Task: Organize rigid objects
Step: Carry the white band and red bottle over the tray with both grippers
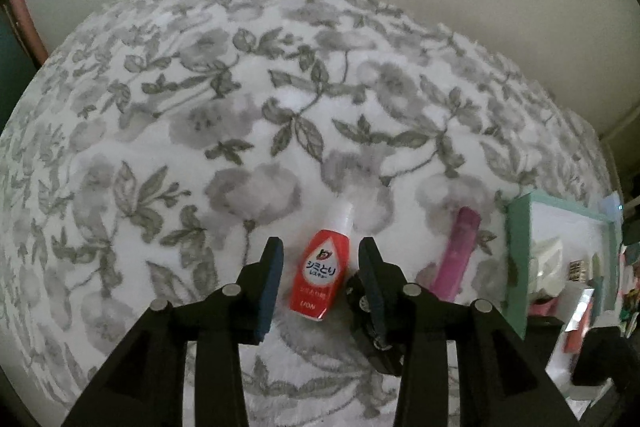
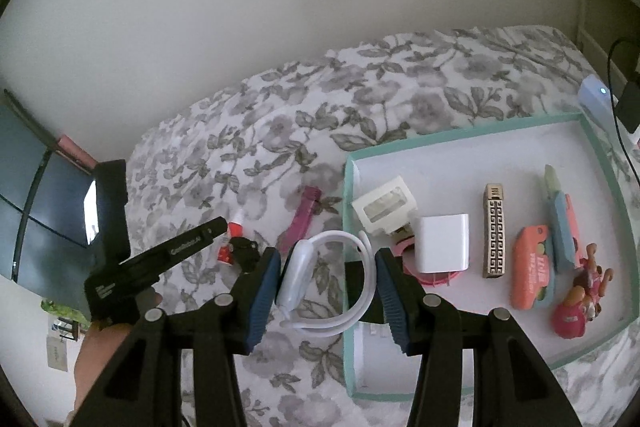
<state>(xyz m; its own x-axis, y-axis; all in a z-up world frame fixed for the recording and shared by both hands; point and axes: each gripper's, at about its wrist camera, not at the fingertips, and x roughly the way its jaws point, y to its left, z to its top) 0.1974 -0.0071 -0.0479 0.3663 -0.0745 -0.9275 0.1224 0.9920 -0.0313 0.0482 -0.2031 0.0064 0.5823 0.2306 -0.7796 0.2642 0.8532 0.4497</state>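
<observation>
A small red and white bottle [image 1: 318, 269] lies on the flowered bedspread between the fingers of my open left gripper [image 1: 320, 267], with gaps on both sides. A small black object [image 1: 360, 301] lies by the right finger. A magenta tube [image 1: 456, 253] lies to the right. In the right wrist view my right gripper [image 2: 326, 285] is open around a white smartwatch with a looped strap [image 2: 316, 279], just left of the teal-rimmed tray [image 2: 348, 211]. The left gripper [image 2: 218, 227] shows there above the bottle [image 2: 228, 247].
The tray holds a white cube charger [image 2: 442, 243], a cream box [image 2: 384, 209], a patterned gold bar [image 2: 495, 231], a coral case [image 2: 532, 277], a pink and blue tool [image 2: 564, 227] and a pink toy figure [image 2: 576, 303]. A wall runs behind the bed; a dark panel [image 2: 36, 211] stands at left.
</observation>
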